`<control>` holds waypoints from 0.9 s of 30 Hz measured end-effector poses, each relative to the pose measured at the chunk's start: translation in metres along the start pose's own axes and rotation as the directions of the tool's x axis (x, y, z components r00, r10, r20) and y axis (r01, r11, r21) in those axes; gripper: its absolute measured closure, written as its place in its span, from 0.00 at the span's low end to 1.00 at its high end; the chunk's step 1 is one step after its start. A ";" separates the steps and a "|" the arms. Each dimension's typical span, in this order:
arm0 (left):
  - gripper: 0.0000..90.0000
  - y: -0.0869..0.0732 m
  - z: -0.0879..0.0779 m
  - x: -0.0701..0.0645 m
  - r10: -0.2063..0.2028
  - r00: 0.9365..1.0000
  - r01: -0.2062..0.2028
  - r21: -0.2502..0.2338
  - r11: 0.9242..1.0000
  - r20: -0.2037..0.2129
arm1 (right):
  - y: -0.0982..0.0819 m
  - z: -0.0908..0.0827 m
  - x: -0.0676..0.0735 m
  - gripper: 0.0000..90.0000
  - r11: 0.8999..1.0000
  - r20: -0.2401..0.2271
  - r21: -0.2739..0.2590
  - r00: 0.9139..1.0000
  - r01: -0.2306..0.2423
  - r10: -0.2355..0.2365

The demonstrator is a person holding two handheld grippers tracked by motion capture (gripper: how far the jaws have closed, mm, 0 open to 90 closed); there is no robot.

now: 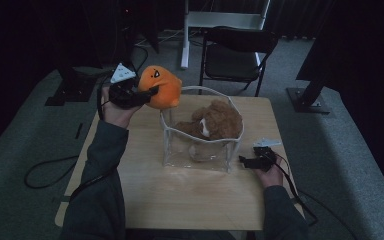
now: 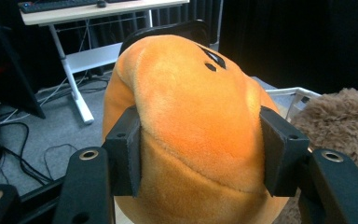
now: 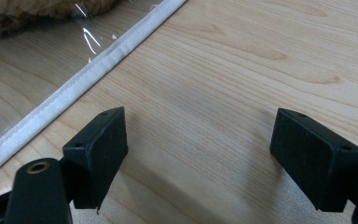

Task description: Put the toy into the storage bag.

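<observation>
While gripped, one orange plush (image 1: pixel 162 87), one brown plush (image 1: pixel 215 120)

orange plush (image 2: pixel 191 135) base cut off below, brown plush (image 3: pixel 28 11) cropped at frame edge

A: Do you see any word, label or number that can be read?

B: No, nothing. The orange plush (image 2: pixel 191 130) carries only sewn black marks, and they are shapes, not letters.

A: And the clear bag (image 1: pixel 200 155), or the bench (image 3: pixel 261 70)?

B: The bag has a plain white trim with no print. The bench shows only wood grain. The grey plate (image 1: pixel 122 73) on the left gripper has small dark spots, too small to read.
</observation>
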State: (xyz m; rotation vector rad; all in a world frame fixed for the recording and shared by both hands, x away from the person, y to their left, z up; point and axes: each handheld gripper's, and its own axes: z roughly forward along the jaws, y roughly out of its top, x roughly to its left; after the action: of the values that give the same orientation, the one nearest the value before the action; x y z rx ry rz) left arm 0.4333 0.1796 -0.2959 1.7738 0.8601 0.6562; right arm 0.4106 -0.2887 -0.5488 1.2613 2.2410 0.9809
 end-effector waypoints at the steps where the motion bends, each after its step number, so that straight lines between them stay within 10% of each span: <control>1: 0.47 0.000 0.000 -0.001 0.004 1.000 -0.004 0.001 1.000 0.002 | 0.000 0.000 0.000 0.20 1.000 0.000 0.000 1.000 0.000 0.000; 27: 0.47 0.002 0.009 -0.020 0.026 0.999 -0.025 -0.003 1.000 0.047 | 0.000 0.000 0.000 0.20 1.000 -0.001 0.000 1.000 0.000 0.000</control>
State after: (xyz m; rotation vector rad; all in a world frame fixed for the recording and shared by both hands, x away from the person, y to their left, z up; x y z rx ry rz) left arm 0.4289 0.1582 -0.2975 1.7941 0.8059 0.6293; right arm 0.4106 -0.2887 -0.5488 1.2604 2.2417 0.9817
